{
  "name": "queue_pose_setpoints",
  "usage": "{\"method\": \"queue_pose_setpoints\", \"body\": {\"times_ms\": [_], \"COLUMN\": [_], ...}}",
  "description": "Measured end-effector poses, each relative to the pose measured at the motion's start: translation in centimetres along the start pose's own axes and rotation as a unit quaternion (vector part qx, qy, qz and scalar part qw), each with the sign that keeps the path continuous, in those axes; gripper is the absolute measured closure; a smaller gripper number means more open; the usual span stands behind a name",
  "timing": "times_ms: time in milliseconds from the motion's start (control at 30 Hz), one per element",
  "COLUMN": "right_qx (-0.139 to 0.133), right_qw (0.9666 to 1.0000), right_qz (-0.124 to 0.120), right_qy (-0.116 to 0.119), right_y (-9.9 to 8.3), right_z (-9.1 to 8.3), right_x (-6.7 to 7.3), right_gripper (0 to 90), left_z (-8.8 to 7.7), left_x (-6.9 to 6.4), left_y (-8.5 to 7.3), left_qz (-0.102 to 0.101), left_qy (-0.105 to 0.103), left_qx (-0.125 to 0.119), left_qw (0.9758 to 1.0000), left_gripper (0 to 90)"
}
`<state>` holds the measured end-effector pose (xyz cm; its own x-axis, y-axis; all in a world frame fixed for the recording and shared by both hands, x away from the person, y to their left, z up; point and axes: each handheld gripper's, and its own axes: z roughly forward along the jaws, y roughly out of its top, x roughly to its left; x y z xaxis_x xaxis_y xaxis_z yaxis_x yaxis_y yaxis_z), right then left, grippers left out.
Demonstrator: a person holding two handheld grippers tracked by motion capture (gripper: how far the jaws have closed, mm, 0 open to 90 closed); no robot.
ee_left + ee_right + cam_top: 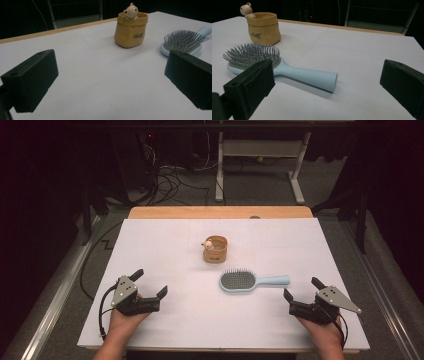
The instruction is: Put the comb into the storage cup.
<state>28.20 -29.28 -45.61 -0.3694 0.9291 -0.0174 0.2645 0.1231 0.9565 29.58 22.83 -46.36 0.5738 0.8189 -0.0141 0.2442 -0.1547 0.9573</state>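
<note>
The white table [165, 320] is lit evenly from above, while the room around it is almost black. The hairbrush [287, 72] casts a soft, short shadow. The near jaws look dark and a little blurred, and all the pictures are slightly grainy.

A pale blue plastic hairbrush [254, 281] with a grey bristle pad is lying on a plain white sheet [170, 245]. Beyond the hairbrush, a mustard-yellow soft pouch [215, 250] is showing dark lettering and a cream bear figure [208, 243]. A tan wooden table edge [220, 212] is peeking out behind.
</note>
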Motion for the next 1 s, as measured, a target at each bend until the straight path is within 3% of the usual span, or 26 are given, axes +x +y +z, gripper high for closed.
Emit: {"method": "queue_pose_setpoints", "body": {"times_ms": [300,600,767,867,933,1000], "right_qx": [0.003,0.005,0.005,0.004,0.004,0.01], "right_qw": [1.0,1.0,0.9999,1.0,1.0,0.9999], "right_qz": [0.0,-0.006,-0.008,-0.005,-0.004,-0.002], "right_qy": [0.0,0.005,0.004,0.005,0.005,0.009], "right_y": [0.01,0.1,0.18,0.26,0.27,0.29], "right_z": [0.09,0.21,0.2,0.19,0.21,0.38], "right_x": [0.01,0.19,0.22,0.21,0.22,0.29], "right_gripper": [0.1,1.0,5.7,15.5,17.3,28.1], "left_z": [0.17,-0.02,0.04,0.11,0.1,0.06], "left_x": [0.09,0.15,0.16,0.07,0.05,0.05], "left_y": [-0.08,-0.01,-0.01,-0.04,-0.04,-0.03], "left_qz": [0.003,0.006,0.004,0.006,0.006,0.004], "left_qy": [-0.001,0.001,-0.006,-0.006,-0.006,-0.005], "left_qx": [0.008,-0.005,-0.003,-0.001,0.001,-0.001], "left_qw": [1.0,1.0,1.0,1.0,1.0,1.0], "left_gripper": [0.0,0.2,1.2,1.3,1.9,2.2]}}
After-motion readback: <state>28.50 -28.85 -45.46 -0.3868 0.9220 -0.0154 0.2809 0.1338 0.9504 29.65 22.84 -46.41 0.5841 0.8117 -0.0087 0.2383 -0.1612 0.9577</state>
